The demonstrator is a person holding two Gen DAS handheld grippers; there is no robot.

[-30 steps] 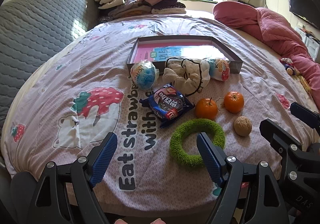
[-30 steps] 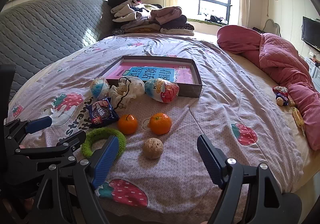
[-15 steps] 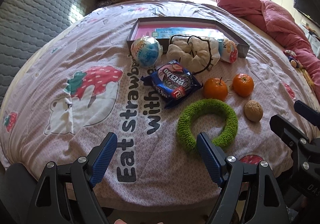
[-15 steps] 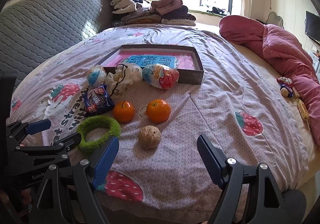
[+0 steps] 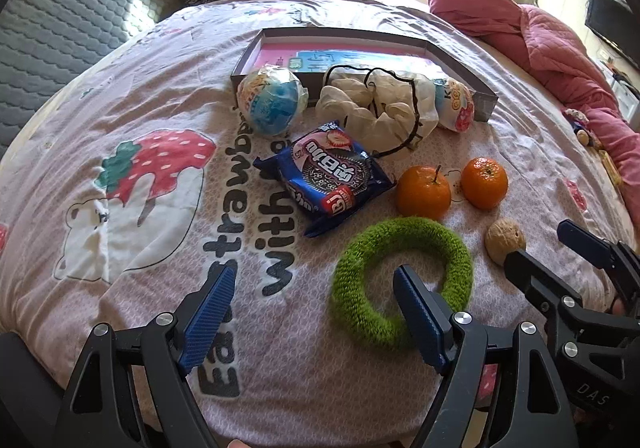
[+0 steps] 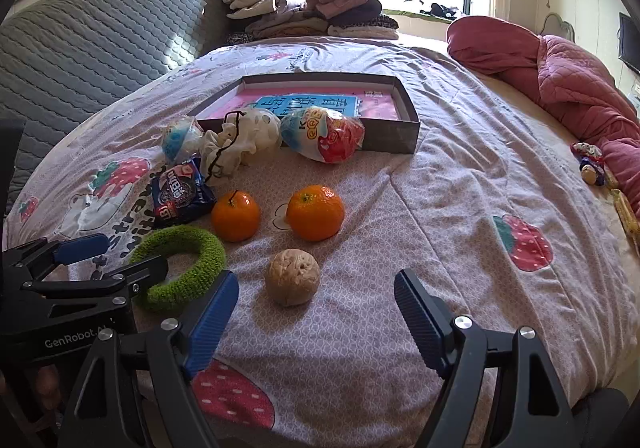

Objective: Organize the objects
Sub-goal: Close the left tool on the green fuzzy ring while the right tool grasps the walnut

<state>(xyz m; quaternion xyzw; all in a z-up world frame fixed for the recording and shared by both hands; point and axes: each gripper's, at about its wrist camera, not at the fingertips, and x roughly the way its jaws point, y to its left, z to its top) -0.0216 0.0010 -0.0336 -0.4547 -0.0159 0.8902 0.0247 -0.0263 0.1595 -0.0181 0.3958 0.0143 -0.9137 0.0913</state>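
In the left wrist view, the left gripper (image 5: 314, 308) hangs low over the bedsheet (image 5: 132, 115) with its blue-padded jaws spread wide and nothing between them; its right-hand pad lies in front of the near arc of the green fuzzy ring (image 5: 402, 280), and I cannot tell whether they touch. Just beyond the ring sits a stemmed tangerine (image 5: 423, 191), with a second tangerine (image 5: 484, 182) beside it and a walnut (image 5: 505, 246) nearer the camera on the right. A blue cookie packet (image 5: 330, 177) lies left of the fruit, and behind it come a blue wrapped ball toy (image 5: 272, 99), a cream drawstring pouch (image 5: 380, 113) and a wrapped egg toy (image 5: 456, 105), all against the front wall of a shallow grey box (image 5: 484, 99) with a pink and blue printed bottom. The right gripper (image 5: 556, 248) shows at the right edge, next to the walnut. In the right wrist view, the right gripper (image 6: 316, 310) is likewise spread apart and empty, hovering just short of the walnut (image 6: 292, 276), which sits between the lines of its two fingers. The two tangerines (image 6: 236, 215) (image 6: 315, 212) lie beyond it, the ring (image 6: 188, 268) to the left under the left gripper (image 6: 112, 260), and the box (image 6: 394, 137) farther up the bed. Folded clothes (image 6: 304, 13) are piled by the headboard, and a pink quilt (image 6: 560, 71) is bunched at the right.
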